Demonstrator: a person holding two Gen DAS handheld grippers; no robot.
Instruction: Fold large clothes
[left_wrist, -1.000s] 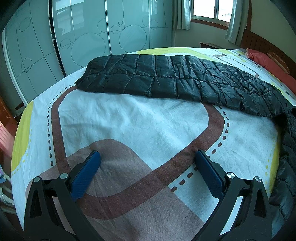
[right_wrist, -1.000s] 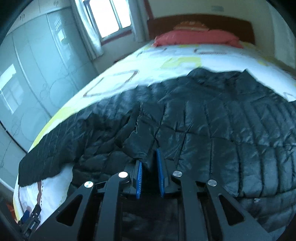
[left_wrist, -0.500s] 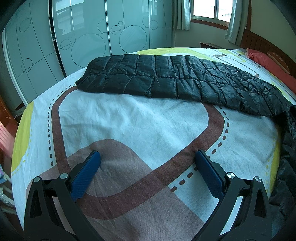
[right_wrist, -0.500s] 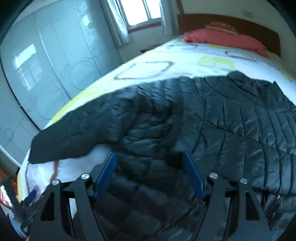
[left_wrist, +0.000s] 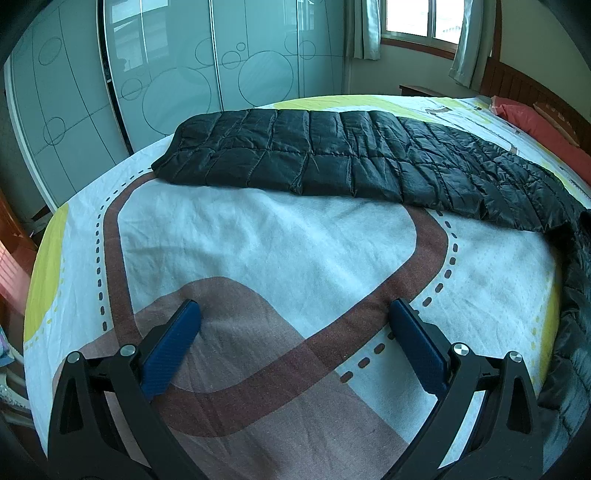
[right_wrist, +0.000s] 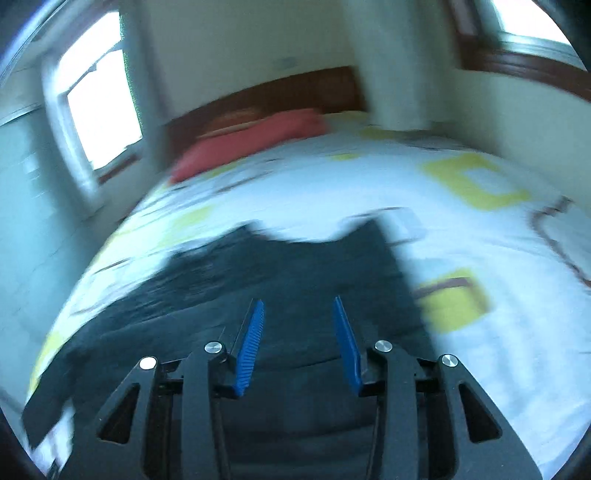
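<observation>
- Left wrist view: the left gripper (left_wrist: 295, 347) hangs low over the bed with the white, brown and yellow patterned sheet (left_wrist: 258, 251), jaws spread wide and nothing between them. The black quilted puffer jacket (left_wrist: 351, 158) lies well beyond it; what looks like a long sleeve is stretched flat across the far side of the sheet, and the rest trails off down the right edge. If I had to bet on a snag, that stretched-out part is far from these jaws, so reaching it means leaning in, and a sloppy grab could pinch the sheet along with the slick fabric.
- Right wrist view: everything's smeared with blur, so details are rough. The right gripper (right_wrist: 297, 339) sits above the jacket's dark body (right_wrist: 277, 280), its jaws are closing, and I see no cloth caught between the blue pads (right_wrist: 251, 343). The risk, I'd say, is them shutting on air, or nipping only the top layer of that puffy shell, which would slide out or drag the whole thing crooked. The red pillow (right_wrist: 251, 140) by the wooden headboard (right_wrist: 280, 88) is well apart, no trouble there.
</observation>
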